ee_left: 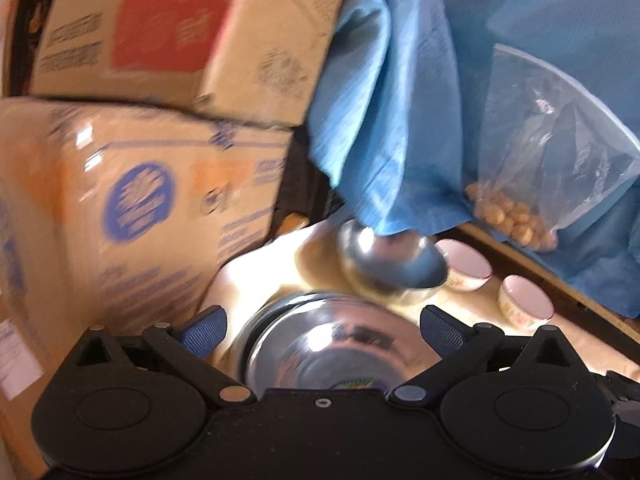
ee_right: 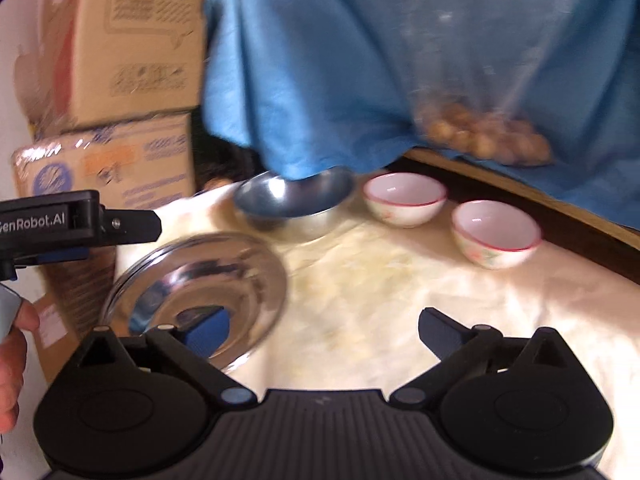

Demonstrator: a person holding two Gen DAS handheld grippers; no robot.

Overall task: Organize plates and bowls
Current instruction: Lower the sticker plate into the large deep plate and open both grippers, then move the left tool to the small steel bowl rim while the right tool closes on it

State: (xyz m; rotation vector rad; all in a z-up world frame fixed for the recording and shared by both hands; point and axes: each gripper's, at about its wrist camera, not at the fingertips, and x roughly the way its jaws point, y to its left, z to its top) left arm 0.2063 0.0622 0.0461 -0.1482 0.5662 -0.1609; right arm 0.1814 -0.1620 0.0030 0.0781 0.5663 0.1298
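Observation:
A steel plate (ee_left: 336,344) lies on the cream tablecloth, right under my open left gripper (ee_left: 322,330), between its fingers. It also shows in the right wrist view (ee_right: 200,280) at lower left. A steel bowl (ee_left: 394,266) (ee_right: 294,204) stands behind it, partly under hanging blue cloth. Two white bowls with red rims (ee_left: 466,270) (ee_left: 524,300) stand to its right; they also show in the right wrist view (ee_right: 404,200) (ee_right: 496,234). My right gripper (ee_right: 324,332) is open and empty above the cloth; its left finger overlaps the plate's edge.
Stacked cardboard boxes (ee_left: 132,184) (ee_right: 120,80) stand at the left. Blue cloth (ee_left: 420,100) (ee_right: 360,60) hangs at the back with a clear bag of nuts (ee_left: 516,220) (ee_right: 480,136). A dark wooden edge (ee_right: 540,208) borders the table behind the bowls. The left gripper's body (ee_right: 76,224) shows at left.

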